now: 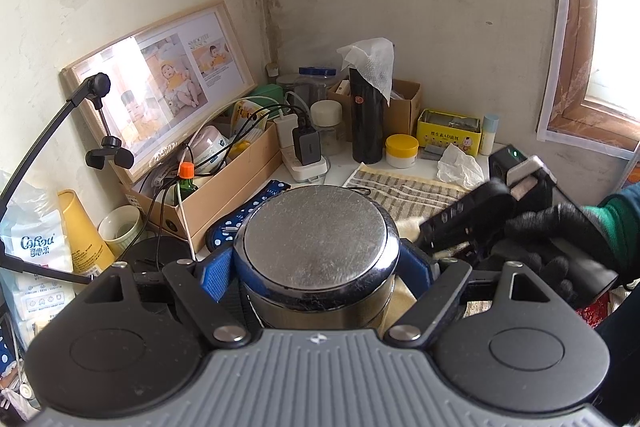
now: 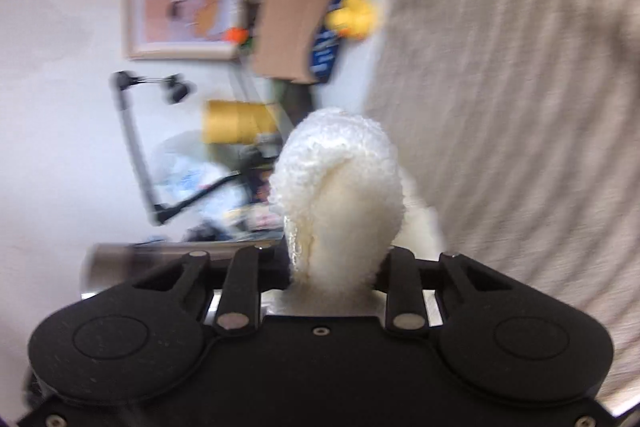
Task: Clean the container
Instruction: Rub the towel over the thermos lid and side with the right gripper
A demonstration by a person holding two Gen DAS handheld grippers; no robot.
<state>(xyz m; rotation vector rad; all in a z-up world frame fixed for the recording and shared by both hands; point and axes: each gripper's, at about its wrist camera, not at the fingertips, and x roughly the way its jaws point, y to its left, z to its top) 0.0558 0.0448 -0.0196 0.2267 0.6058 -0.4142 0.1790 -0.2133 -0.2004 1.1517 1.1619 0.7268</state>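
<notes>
left hand-held gripper [image 1: 316, 267]: clamps steel container [image 1: 316, 235], base up
right hand-held gripper [image 2: 334, 259]: closed on fluffy white cloth [image 2: 340, 179], just right of container

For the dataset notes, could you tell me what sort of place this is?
Probably a cluttered corner of a lived-in home: a framed baby-photo print leans on the wall, beside a power strip and a tissue pack.

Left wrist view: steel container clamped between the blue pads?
Yes, the steel container sits clamped between the left gripper and its blue pads.
</notes>
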